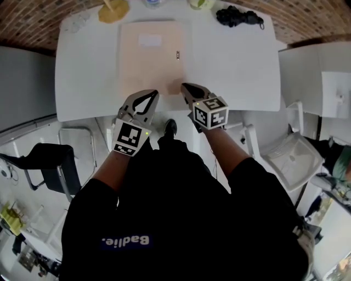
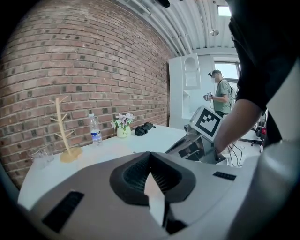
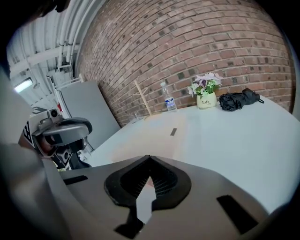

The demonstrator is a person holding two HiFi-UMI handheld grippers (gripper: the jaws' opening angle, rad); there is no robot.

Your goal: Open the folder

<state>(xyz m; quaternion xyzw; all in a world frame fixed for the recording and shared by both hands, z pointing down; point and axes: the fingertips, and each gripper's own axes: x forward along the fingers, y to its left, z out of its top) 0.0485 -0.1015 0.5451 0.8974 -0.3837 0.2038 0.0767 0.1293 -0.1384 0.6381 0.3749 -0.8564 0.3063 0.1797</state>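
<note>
Nearest the head camera: the person's dark-sleeved torso and two forearms, reaching forward over the near edge of the white tabletop.

Left tool: jaws brought fully together, nothing between them. Its tip hangs over the near edge of the tabletop, just short of the folder's near-left corner. No contact is evident.

Folder: pale pink, lying flat and closed in the middle of the tabletop, with a white label near its far end and a small dark clasp near its right edge. No cover or flap is raised.

Right tool: jaws likewise together and empty. Its tip sits at the folder's near-right corner; whether it touches cannot be told.

Far edge of the tabletop, left to right: a wooden stand and a black umbrella, both well clear of the folder.

Assessment: the task is at the approach stage. Nothing has been opened. Remaining: bring one tool to the clasp or the free edge, release it if it fastens, then lift the cover and fold it back.
</note>
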